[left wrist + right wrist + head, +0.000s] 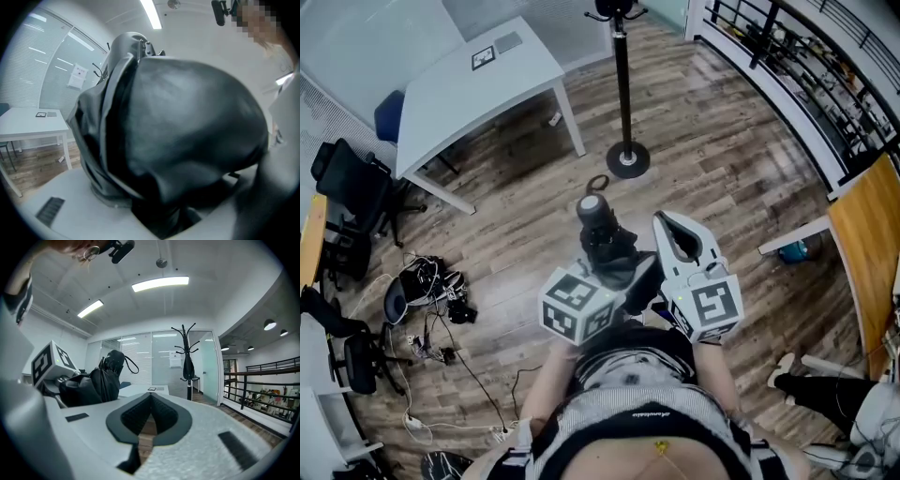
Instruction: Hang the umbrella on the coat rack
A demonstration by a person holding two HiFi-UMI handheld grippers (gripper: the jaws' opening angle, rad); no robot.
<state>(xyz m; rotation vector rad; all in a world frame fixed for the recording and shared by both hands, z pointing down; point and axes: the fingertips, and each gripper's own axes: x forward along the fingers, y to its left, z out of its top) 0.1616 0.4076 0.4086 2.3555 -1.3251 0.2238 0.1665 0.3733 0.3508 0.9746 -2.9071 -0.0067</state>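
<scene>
In the head view, a black folded fabric umbrella (605, 239) is pinched by the left gripper (617, 274). Its long axis runs away from the person, and its rounded handle and cord loop lead toward the tall black metal coat rack (622, 84). The rack stands straight ahead on the wooden floor, well apart. The white right gripper (664, 223) is held just beside the umbrella, to its right.

In the left gripper view, the space between the jaws of the left gripper (164, 206) is filled by the umbrella (178, 131), which is clamped in its bundled cloth.

In the right gripper view, the jaws of the right gripper (151, 397) are pressed together on nothing. The umbrella (93, 383) lies to the left and the coat rack (187, 352) ahead.

One umbrella, one rack and two grippers are counted. The carrying left hand is judged the one to close the gap.
</scene>
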